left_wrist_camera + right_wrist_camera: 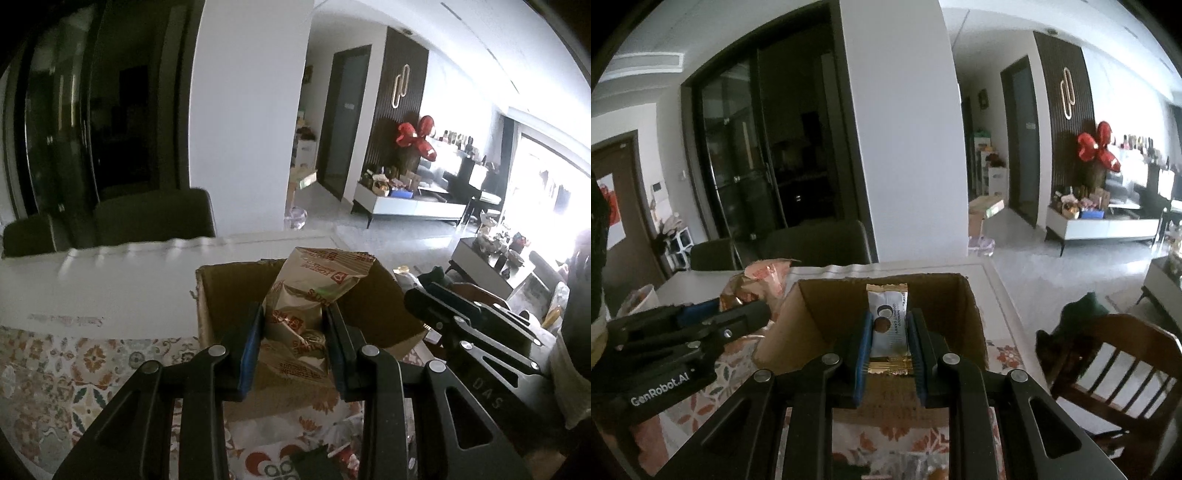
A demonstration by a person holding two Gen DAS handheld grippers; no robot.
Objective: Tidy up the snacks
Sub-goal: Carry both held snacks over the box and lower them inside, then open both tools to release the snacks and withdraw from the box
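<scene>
Black tongs [888,341]; blue pads [862,354]; silver rivets; white "GenRobot.AI" lettering

Two wrist fisheyes, both close over the cardboard box [229,295], angled down.

Left wrist view looks from the box's near-left side; right wrist view faces squarely into the cardboard box [827,310]. Shared: box, floral tablecloth [55,369], white pillar [905,129] behind the box, red balloons [413,136] far right.

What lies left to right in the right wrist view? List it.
left tool holding a biscuit packet → cardboard box → white snack bar in the right tool → wooden chair
</scene>
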